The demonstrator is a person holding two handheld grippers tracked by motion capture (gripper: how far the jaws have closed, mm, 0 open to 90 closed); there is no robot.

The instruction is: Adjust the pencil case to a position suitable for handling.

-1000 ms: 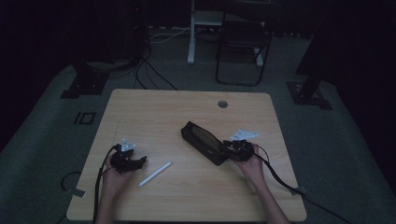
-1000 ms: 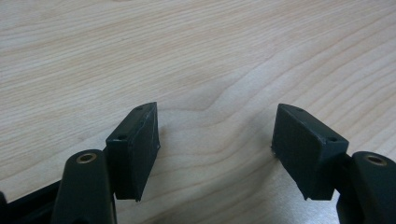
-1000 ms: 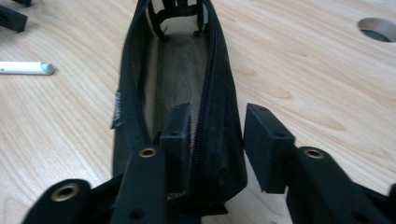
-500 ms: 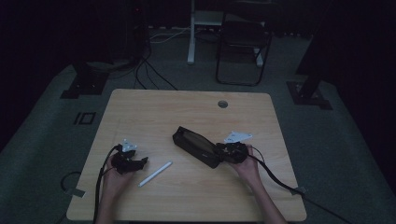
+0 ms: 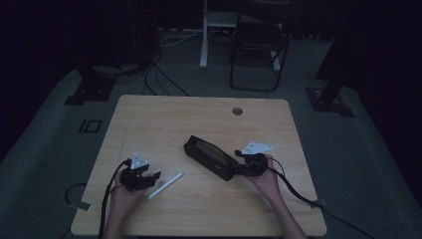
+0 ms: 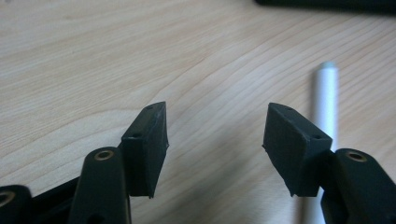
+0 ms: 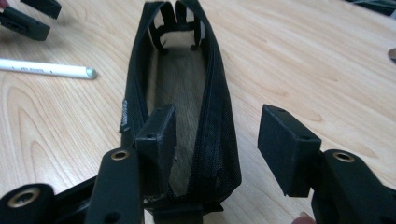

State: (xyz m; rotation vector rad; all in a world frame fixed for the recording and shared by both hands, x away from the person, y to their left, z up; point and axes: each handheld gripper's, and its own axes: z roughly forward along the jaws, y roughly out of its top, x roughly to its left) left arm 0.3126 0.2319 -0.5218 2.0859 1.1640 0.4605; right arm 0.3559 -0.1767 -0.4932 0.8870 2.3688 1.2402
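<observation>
We have slid the black mesh pouch (image 5: 211, 158) leftward, nearer the white pen (image 5: 165, 185). Our right gripper (image 7: 212, 154) has just been opening around its near end. Our left gripper (image 6: 215, 144), jaws just closing on nothing, has edged toward the pen.

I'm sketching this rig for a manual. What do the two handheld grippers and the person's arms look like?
Both the left gripper and the right gripper are black. Each carries a grey three-cornered plate on top and trails a black cable toward the table's near edge. The gripper views show flat, blocky black pads on arms with brass-ringed holes. The forearms are bare, with no sleeves in view.
</observation>
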